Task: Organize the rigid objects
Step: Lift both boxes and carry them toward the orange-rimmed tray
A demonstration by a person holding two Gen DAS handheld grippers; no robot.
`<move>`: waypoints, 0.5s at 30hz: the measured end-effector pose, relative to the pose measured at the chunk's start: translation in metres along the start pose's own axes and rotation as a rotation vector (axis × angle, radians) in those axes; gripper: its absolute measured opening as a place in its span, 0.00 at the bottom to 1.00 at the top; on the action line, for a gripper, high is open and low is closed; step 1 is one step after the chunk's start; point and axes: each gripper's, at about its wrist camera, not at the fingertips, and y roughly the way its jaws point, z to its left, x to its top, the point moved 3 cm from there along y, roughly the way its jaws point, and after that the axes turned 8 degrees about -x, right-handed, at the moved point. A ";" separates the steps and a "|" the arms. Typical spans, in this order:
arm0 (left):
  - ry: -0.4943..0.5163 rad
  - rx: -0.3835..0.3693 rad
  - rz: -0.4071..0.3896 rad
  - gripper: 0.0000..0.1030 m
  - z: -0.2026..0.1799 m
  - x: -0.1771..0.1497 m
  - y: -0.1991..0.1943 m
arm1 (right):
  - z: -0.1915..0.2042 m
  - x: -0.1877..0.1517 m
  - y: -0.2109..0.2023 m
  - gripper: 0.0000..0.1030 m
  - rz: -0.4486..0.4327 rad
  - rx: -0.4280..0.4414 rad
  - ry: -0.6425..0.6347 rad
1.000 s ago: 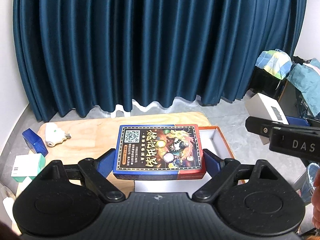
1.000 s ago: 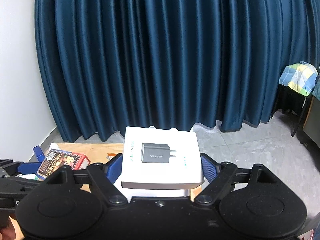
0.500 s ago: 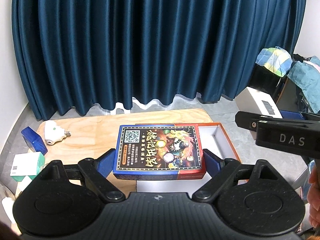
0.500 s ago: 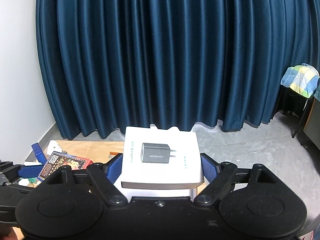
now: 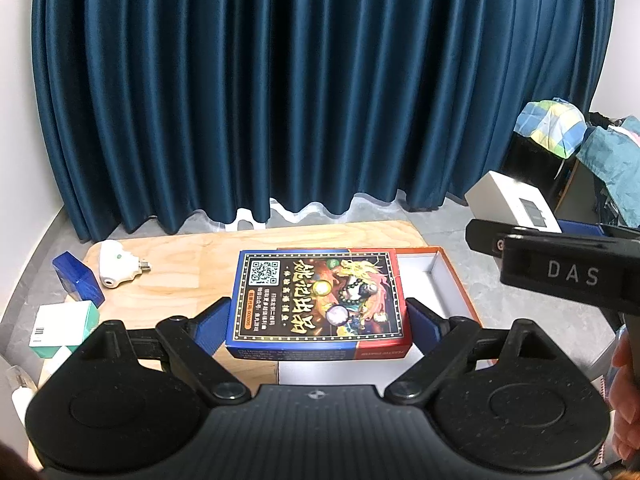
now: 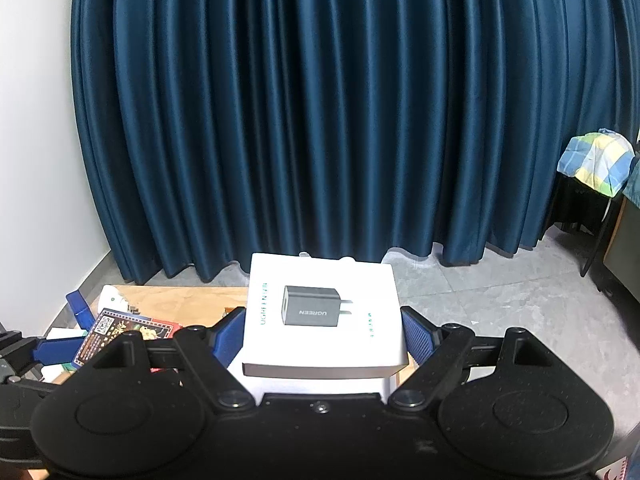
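My left gripper (image 5: 318,314) is shut on a colourful card-game box (image 5: 318,296) with a QR code and dragon art, held above an open red-rimmed white tray box (image 5: 438,276) on the wooden table (image 5: 180,256). My right gripper (image 6: 322,330) is shut on a white charger box (image 6: 324,312) printed with a grey plug, held above the table's right part. The card-game box also shows in the right wrist view (image 6: 120,330) at lower left. The charger box shows in the left wrist view (image 5: 512,202) at right.
On the table's left lie a white plug adapter (image 5: 118,268), a blue box (image 5: 78,284) and a white-and-green box (image 5: 64,322). Dark blue curtains (image 5: 300,100) hang behind. Furniture with cloths (image 5: 560,136) stands at far right on the grey floor.
My right gripper with the charger box has shifted left, closer to the left gripper. The left gripper has stayed above the tray box with its card-game box.
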 end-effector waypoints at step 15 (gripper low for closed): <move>0.011 -0.003 -0.026 0.89 0.000 -0.001 -0.010 | -0.001 0.000 -0.012 0.92 -0.020 0.000 0.002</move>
